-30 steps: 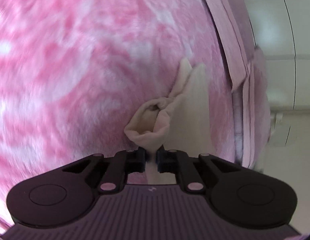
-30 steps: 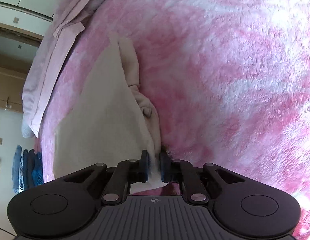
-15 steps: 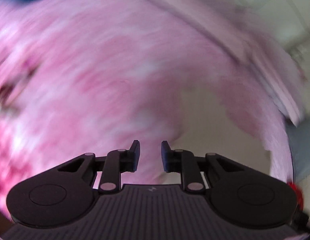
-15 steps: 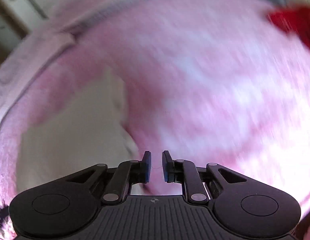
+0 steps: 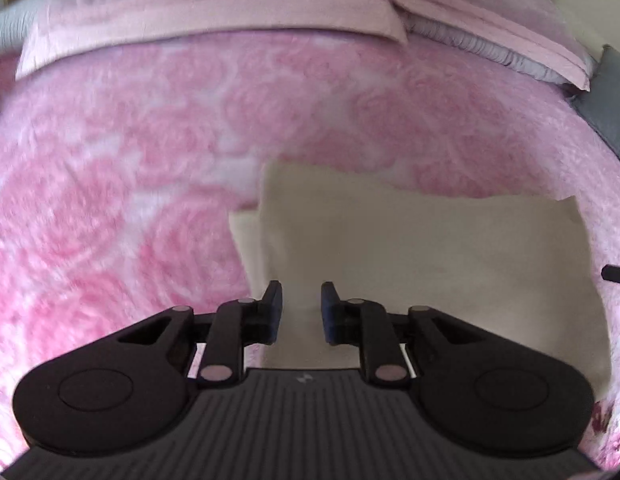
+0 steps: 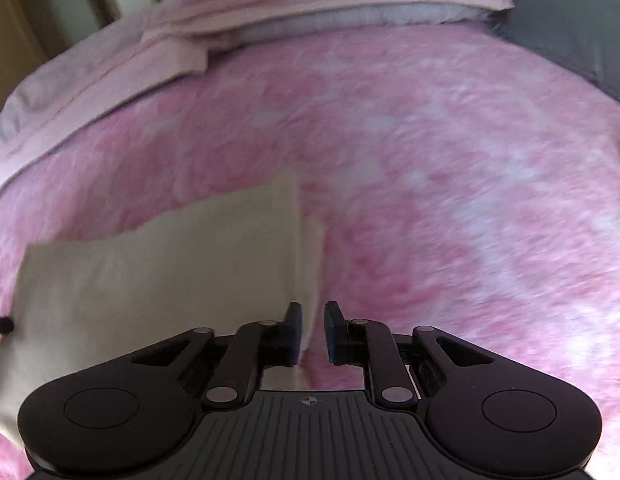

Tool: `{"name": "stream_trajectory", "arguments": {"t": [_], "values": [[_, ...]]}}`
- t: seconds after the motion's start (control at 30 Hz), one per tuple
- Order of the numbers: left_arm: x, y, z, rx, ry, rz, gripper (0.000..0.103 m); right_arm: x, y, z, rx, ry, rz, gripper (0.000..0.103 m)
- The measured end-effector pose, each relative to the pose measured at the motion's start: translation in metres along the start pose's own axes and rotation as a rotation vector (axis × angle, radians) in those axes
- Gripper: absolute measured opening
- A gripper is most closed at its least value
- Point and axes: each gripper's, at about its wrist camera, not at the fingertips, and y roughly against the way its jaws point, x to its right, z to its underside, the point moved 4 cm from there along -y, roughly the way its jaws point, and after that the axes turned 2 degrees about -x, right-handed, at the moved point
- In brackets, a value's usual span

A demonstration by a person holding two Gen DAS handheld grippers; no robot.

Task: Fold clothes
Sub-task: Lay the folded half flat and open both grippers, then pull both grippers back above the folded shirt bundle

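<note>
Pink blanket [image 5: 158, 152], pillows [image 5: 214, 12] top of frame; cream garment [image 5: 429, 256] lies flat, released; left tool [image 5: 301, 308] and right tool [image 6: 313, 330] now spread, empty.

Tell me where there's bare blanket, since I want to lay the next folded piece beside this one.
The fluffy pink blanket is bare right of the flat cream folded garment, up to the grey cushion. It is also bare left of the garment and ahead of it, up to the pale pink pillows. Both tongs crowd the near edge.
</note>
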Motion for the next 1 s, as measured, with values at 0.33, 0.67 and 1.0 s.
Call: {"name": "stream_trajectory", "arguments": {"t": [0.33,0.67,1.0], "values": [[0.015,-0.028,-0.009,-0.083,-0.061,0.026,0.016,-0.007,-0.004,0.002,-0.061,-0.067,0.056,0.025],[-0.001,-0.049,-0.02,-0.177,-0.129,0.119,0.012,-0.061,-0.028,0.021,-0.055,-0.089,0.211,0.025],[-0.003,0.002,-0.029,-0.24,-0.265,0.053,0.026,-0.139,0.038,0.039,-0.079,-0.229,0.214,0.049]]}}
